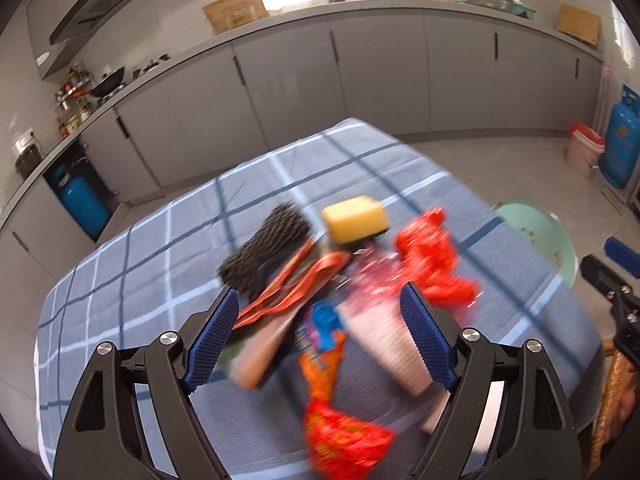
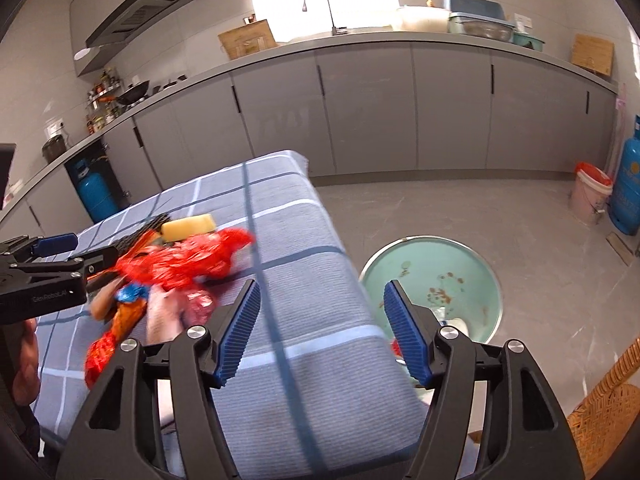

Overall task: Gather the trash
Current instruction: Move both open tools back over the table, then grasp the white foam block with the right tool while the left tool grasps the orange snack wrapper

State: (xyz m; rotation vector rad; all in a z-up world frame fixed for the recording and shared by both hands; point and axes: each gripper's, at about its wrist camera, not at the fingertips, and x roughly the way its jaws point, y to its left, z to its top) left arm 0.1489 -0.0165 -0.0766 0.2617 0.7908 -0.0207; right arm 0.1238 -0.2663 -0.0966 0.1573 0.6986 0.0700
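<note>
A pile of trash lies on the blue checked tablecloth (image 1: 152, 248): a yellow sponge (image 1: 354, 218), a black mesh sleeve (image 1: 266, 248), a crumpled red bag (image 1: 434, 260), a pink paper cup (image 1: 384, 332), an orange snack wrapper (image 1: 332, 412) and striped wrappers (image 1: 296, 292). My left gripper (image 1: 316, 312) is open, hovering just over the near side of the pile, holding nothing. My right gripper (image 2: 320, 300) is open and empty over the table's right edge; the pile (image 2: 180, 264) lies to its left. A green basin (image 2: 432, 280) with scraps stands on the floor beside the table.
Grey kitchen cabinets (image 2: 360, 112) and a counter run along the back. Blue gas cylinders (image 2: 632, 188) and a pink bucket (image 2: 590, 196) stand at the right wall. A wicker chair (image 2: 604, 420) is at the lower right.
</note>
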